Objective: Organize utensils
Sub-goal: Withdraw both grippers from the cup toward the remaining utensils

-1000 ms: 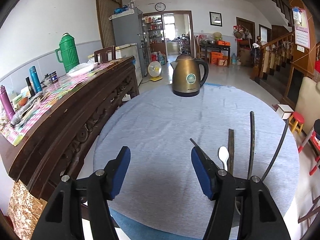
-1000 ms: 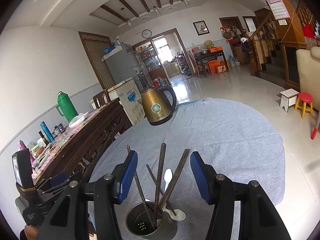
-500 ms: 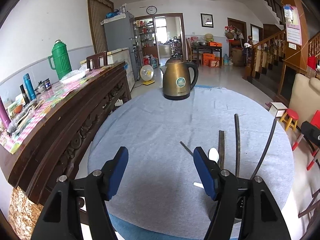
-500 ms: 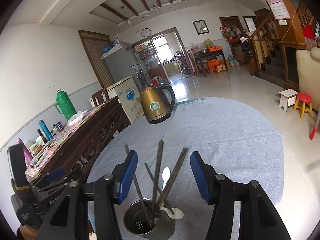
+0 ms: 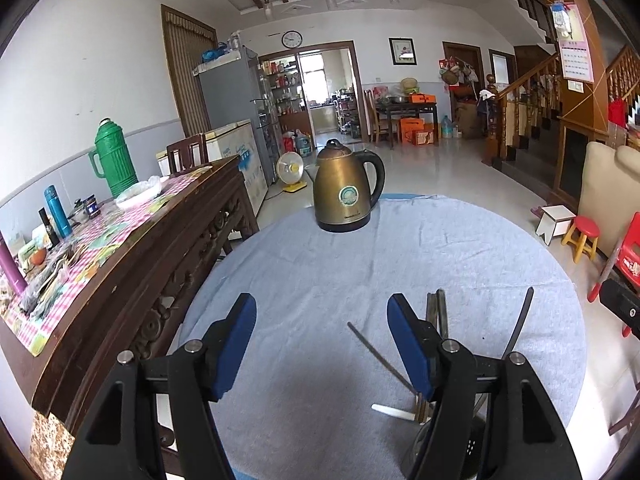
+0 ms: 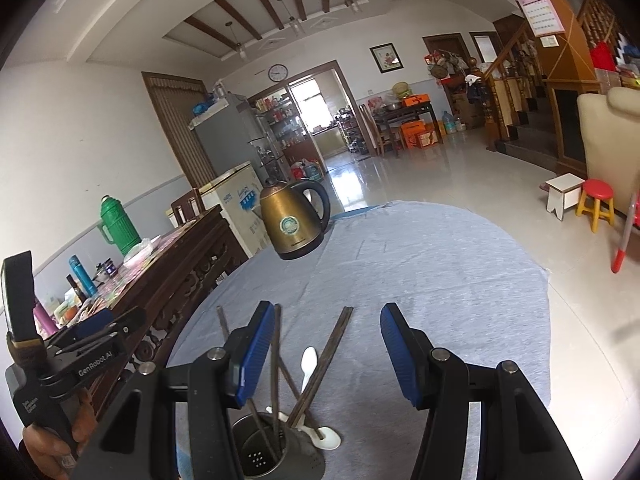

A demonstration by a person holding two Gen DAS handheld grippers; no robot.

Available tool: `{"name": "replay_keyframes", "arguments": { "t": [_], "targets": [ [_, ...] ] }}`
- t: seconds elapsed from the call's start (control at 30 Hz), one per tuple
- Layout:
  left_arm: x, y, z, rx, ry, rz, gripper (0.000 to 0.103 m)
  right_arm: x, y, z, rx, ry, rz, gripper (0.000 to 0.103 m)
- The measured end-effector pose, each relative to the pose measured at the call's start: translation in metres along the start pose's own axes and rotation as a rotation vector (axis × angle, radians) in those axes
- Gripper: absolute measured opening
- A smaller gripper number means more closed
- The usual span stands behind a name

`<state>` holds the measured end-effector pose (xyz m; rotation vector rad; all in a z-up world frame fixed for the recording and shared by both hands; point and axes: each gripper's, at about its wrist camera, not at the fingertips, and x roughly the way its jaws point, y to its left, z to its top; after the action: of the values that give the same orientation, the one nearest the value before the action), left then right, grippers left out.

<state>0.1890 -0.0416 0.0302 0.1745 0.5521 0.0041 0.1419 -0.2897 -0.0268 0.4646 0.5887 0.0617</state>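
My right gripper (image 6: 326, 354) has its blue pads standing well apart with nothing between them, hovering over the metal holder (image 6: 262, 446) that sits at the near edge of the round table (image 6: 440, 280). My left gripper (image 5: 320, 344) is likewise parted and empty, with only grey cloth showing between its pads; the holder lies just behind its right finger, mostly hidden. In the holder stand several dark chopsticks (image 6: 328, 354), leaning fanwise, and a white spoon (image 6: 309, 362) propped among them; a second white spoon (image 6: 326, 437) lies on the cloth touching the holder's rim. I judge the chopsticks light, stiff and thin, apt to roll or slip from the pads, so I would pinch them mid-shaft, square across. The spoons look like ceramic or plastic, I cannot tell which; smooth and possibly brittle, best taken by the handle with a gentle squeeze. The holder seems light enough to tip if a stick is dragged sideways. Compared with a second ago, the left view has lifted and drawn back, so the kettle (image 5: 346, 188) sits further off and the chopstick tips appear lower; the right view has shifted slightly, and the sticks now sit left of centre between its pads.
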Motion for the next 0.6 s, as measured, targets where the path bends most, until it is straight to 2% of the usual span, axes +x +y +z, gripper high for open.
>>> {"name": "replay_keyframes", "arguments": {
  "t": [0.33,0.6],
  "targets": [
    [0.030,-0.014,0.017,0.026,0.030,-0.008,0.069,0.032,-0.019,0.008,0.038,0.058,-0.038,0.059],
    [0.065,-0.003,0.018,-0.004,0.084,-0.018,0.069,0.073,-0.025,0.014,0.056,0.125,-0.047,0.059]
  ]
}}
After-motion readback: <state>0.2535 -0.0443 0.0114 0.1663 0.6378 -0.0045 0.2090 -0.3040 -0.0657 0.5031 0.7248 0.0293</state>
